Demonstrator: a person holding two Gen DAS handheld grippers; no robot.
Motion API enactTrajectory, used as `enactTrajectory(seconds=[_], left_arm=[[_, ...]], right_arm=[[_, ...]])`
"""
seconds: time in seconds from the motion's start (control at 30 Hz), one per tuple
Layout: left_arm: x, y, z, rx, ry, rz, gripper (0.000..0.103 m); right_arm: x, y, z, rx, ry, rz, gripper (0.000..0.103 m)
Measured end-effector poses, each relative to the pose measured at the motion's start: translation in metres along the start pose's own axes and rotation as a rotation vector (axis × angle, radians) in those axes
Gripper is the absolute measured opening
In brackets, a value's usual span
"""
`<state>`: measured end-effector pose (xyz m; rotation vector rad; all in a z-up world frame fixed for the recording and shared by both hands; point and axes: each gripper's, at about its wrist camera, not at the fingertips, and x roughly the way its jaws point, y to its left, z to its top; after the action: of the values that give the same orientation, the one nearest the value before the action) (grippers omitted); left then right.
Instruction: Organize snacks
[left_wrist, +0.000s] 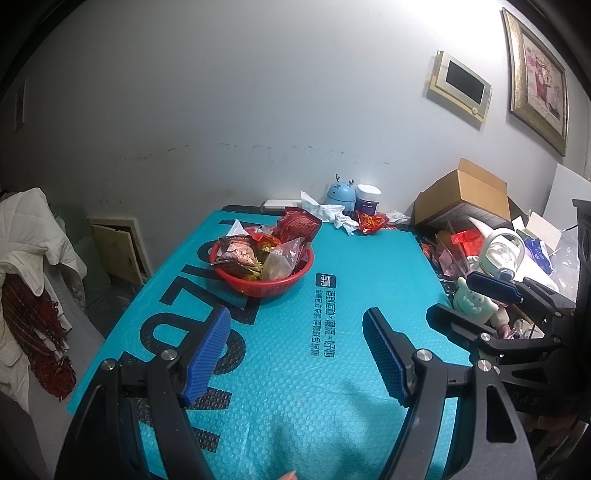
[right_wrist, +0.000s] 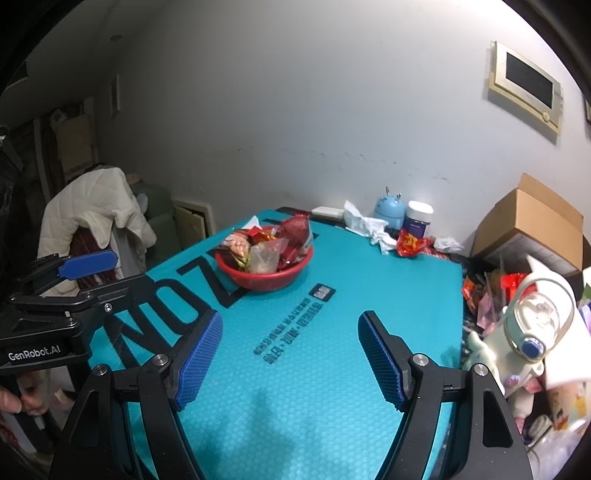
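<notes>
I have both grippers hovering over the near part of the tabletop, which is covered by a teal bubble-textured mat (left_wrist: 332, 369) printed with large black letters. The left gripper (left_wrist: 295, 354) has its blue ribbed jaws apart with nothing between them, only bare mat below. The right gripper (right_wrist: 290, 356) stands the same way, jaws apart and empty. The snacks sit well ahead of both, toward the far side of the mat: a round red plastic basket (left_wrist: 264, 280) piled with crinkled snack packets (left_wrist: 240, 254), red, brown and clear. Beyond it, near the wall, I see one loose red foil wrapper (left_wrist: 371, 221) lying among crumpled white tissue (left_wrist: 325, 210), just in front of a small pale blue rounded gadget (left_wrist: 340, 192) and a white-lidded dark jar (left_wrist: 367, 199). An open brown cardboard box (left_wrist: 465, 195) stands at the right edge amid clutter.
</notes>
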<state>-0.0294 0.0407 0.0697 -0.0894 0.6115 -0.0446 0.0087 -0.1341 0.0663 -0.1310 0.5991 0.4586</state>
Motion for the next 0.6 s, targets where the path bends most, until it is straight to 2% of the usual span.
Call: enactTrajectory(seconds=[0.33, 0.6], left_arm=[[0.011, -0.003, 0.000, 0.014, 0.016, 0.026, 0.074], [0.019, -0.006, 0.000, 0.015, 0.029, 0.011, 0.074]], right_arm=[[0.010, -0.005, -0.005, 0.015, 0.025, -0.003, 0.076], [0.015, -0.010, -0.007, 0.033, 0.039, 0.000, 0.076]])
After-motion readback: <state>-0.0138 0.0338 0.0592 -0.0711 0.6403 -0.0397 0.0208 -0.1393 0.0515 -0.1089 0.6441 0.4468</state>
